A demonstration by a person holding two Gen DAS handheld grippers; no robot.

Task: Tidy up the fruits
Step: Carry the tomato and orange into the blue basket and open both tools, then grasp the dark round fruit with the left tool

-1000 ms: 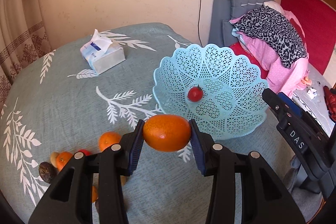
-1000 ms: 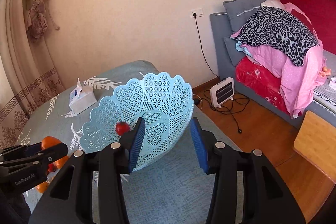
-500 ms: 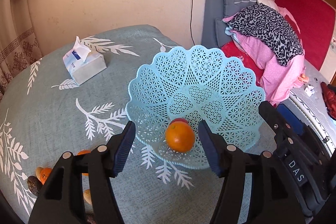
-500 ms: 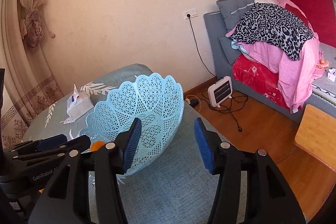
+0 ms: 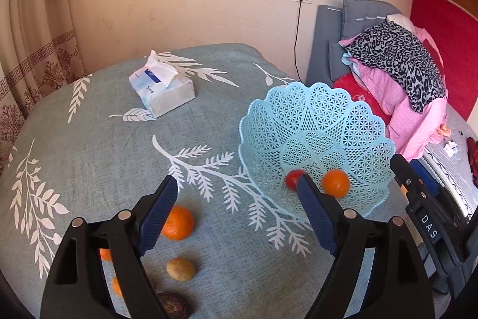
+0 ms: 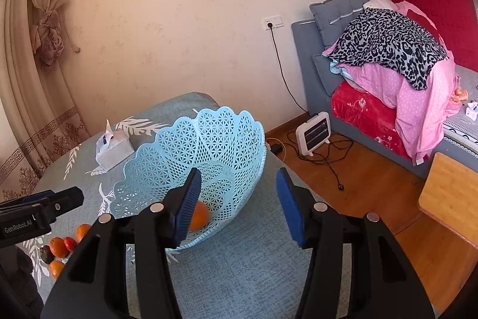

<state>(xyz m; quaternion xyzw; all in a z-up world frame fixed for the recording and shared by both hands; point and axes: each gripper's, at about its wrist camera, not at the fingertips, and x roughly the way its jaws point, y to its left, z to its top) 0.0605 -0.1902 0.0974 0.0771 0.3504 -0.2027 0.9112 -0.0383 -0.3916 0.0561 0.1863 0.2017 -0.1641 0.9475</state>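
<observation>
So in the left wrist view, far lower left there's a loose bunch of fruit on the table (image 5: 89,145): an orange (image 5: 178,222) peeking out from behind the left tool's (image 5: 237,213) near pad, a yellowish fruit (image 5: 180,268) below it, and a dark brown one (image 5: 174,306) at the bottom edge, not sure what that one is tbh. A tissue box (image 5: 161,91) sits up in the upper left-middle. The left tool is spreading apart with nothing between its pads, just tablecloth. Right of centre is the blue lattice basket (image 5: 313,121), tipped toward the camera, with a small red fruit (image 5: 292,178) and a second orange (image 5: 335,183) resting inside near its lower rim. In the right wrist view, the right tool (image 6: 239,205) is partway apart with the basket's rim in the gap, and whether the pads actually pinch it I can't tell.
</observation>
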